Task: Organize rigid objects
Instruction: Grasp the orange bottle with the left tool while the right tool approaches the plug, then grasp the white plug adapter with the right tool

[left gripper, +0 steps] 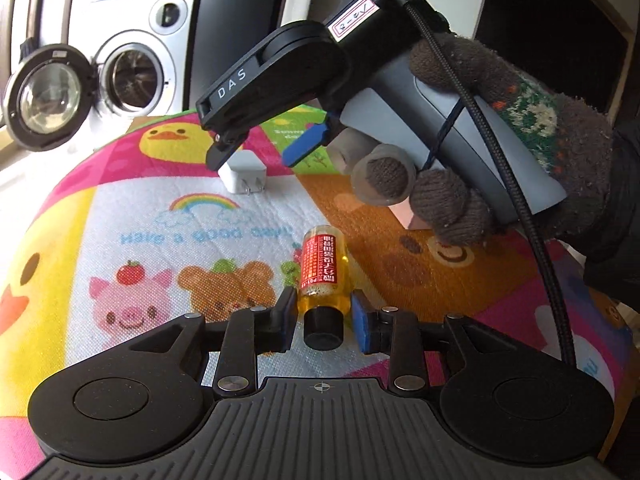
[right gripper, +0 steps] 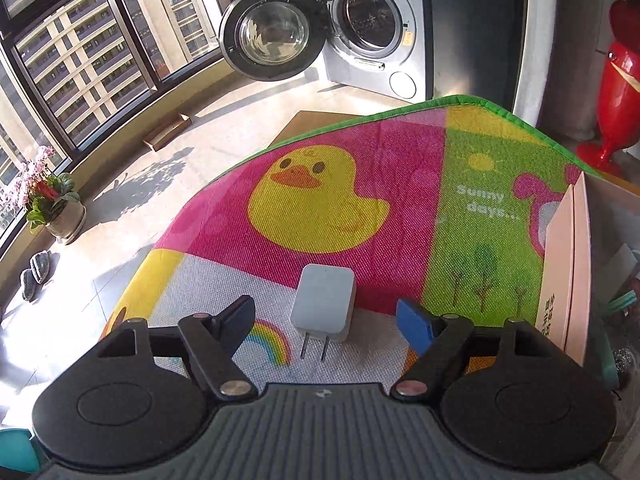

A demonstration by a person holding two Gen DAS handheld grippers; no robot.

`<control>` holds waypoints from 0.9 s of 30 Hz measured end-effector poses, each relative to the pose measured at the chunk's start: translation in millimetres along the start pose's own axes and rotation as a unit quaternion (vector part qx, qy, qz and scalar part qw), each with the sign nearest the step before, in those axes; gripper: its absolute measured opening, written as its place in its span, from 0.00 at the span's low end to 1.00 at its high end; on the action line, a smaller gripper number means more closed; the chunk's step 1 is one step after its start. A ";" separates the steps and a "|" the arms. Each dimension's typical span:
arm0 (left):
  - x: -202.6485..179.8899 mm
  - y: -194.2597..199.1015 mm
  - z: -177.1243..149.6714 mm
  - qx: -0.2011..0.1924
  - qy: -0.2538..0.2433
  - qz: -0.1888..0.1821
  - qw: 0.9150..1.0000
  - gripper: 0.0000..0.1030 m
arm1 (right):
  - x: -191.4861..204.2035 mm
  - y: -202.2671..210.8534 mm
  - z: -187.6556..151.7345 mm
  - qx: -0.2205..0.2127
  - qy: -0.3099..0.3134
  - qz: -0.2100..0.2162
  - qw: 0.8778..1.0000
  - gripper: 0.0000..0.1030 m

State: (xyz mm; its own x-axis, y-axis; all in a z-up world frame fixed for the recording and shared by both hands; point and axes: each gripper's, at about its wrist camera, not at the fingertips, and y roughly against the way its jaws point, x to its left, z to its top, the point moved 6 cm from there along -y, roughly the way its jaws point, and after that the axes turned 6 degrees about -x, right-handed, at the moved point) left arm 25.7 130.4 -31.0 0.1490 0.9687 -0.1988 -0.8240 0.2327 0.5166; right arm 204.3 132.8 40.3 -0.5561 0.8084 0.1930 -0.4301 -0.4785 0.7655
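Observation:
A small bottle of yellow liquid [left gripper: 322, 280] with a red label and black cap lies on the cartoon play mat [left gripper: 120, 216]. My left gripper [left gripper: 323, 312] has a finger on each side of the bottle's neck, with small gaps showing. A white wall charger [right gripper: 325, 303] with two prongs lies on the mat [right gripper: 360, 168]; it also shows in the left wrist view [left gripper: 245, 173]. My right gripper [right gripper: 326, 320] is open and hovers over the charger, one finger on each side. In the left wrist view the right gripper [left gripper: 264, 148] is held by a gloved hand.
A pink box [right gripper: 570, 280] stands at the mat's right edge. A washing machine [right gripper: 372, 28] with its door open stands beyond the mat. A red ornament [right gripper: 618, 80] is at far right. Floor, a potted plant [right gripper: 56, 208] and slippers lie to the left.

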 end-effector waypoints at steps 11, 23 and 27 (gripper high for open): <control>-9.2 -3.4 1.4 -0.006 -0.011 0.032 0.999 0.32 | -7.5 109.2 -53.7 -0.057 0.069 0.012 0.996 0.12; -56.1 22.4 3.0 0.003 -0.112 0.032 0.993 0.31 | -85.8 196.3 -177.0 -0.097 0.035 -0.044 0.994 0.33; -65.5 22.0 8.2 0.001 -0.125 0.036 0.991 0.31 | -110.2 191.9 -200.3 -0.107 -0.015 -0.069 0.992 0.87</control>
State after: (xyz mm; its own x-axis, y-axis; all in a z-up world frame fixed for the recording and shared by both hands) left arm 2.2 72.8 0.3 0.2207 0.9740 0.0519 -0.8362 0.1615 0.5242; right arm 40.5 -116.7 43.1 -0.4614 0.8797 0.1149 -0.6440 -0.4212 0.6386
